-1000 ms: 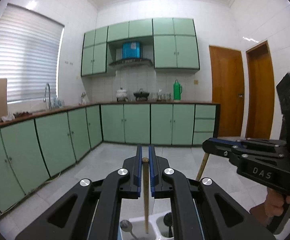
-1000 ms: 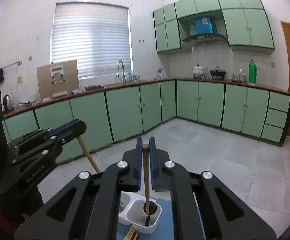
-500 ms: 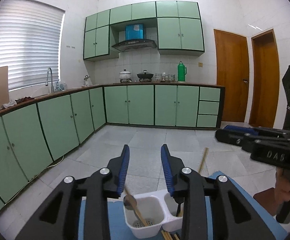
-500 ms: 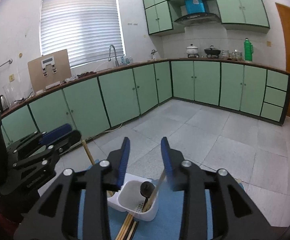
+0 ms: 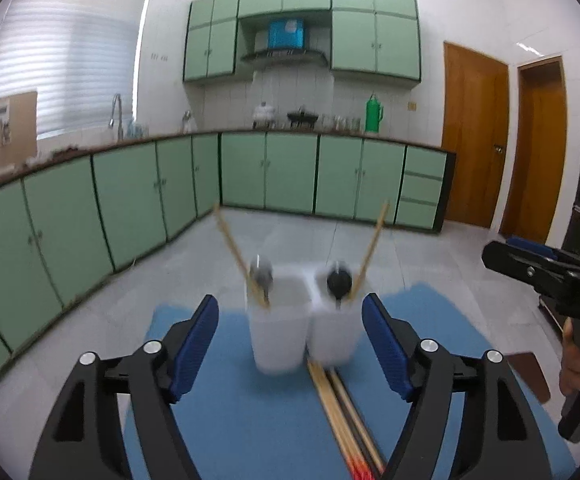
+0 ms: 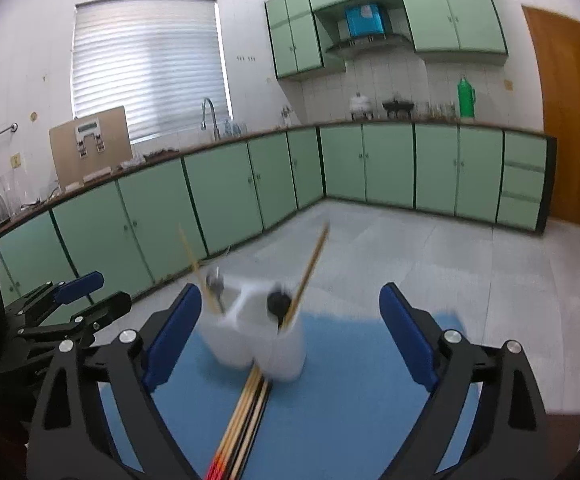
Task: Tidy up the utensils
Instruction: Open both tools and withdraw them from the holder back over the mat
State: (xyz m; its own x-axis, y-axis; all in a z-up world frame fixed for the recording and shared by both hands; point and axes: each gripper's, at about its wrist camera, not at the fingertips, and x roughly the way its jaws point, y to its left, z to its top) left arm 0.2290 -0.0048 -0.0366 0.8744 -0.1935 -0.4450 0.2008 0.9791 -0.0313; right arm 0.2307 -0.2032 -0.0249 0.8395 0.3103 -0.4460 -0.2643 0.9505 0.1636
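A white two-compartment utensil holder (image 5: 304,330) (image 6: 262,340) stands on a blue mat (image 5: 250,420) (image 6: 330,400). Its left compartment holds a wooden chopstick (image 5: 234,254) and a silver spoon (image 5: 261,274). Its right compartment holds a wooden chopstick (image 5: 372,246) and a dark spoon (image 5: 338,280). Several chopsticks (image 5: 342,412) (image 6: 246,412) lie on the mat in front of the holder. My left gripper (image 5: 290,332) is open and empty, just short of the holder. My right gripper (image 6: 290,332) is open and empty, also facing the holder.
The mat lies on a table; its brown edge (image 5: 530,372) shows at the right. The right gripper (image 5: 546,276) shows in the left wrist view, the left gripper (image 6: 70,312) in the right wrist view. Green kitchen cabinets (image 5: 290,176) and tiled floor lie beyond.
Both grippers each held a chopstick upright over the holder, then opened and let it drop in. Both have since opened wider, pulled back and lowered toward the mat.
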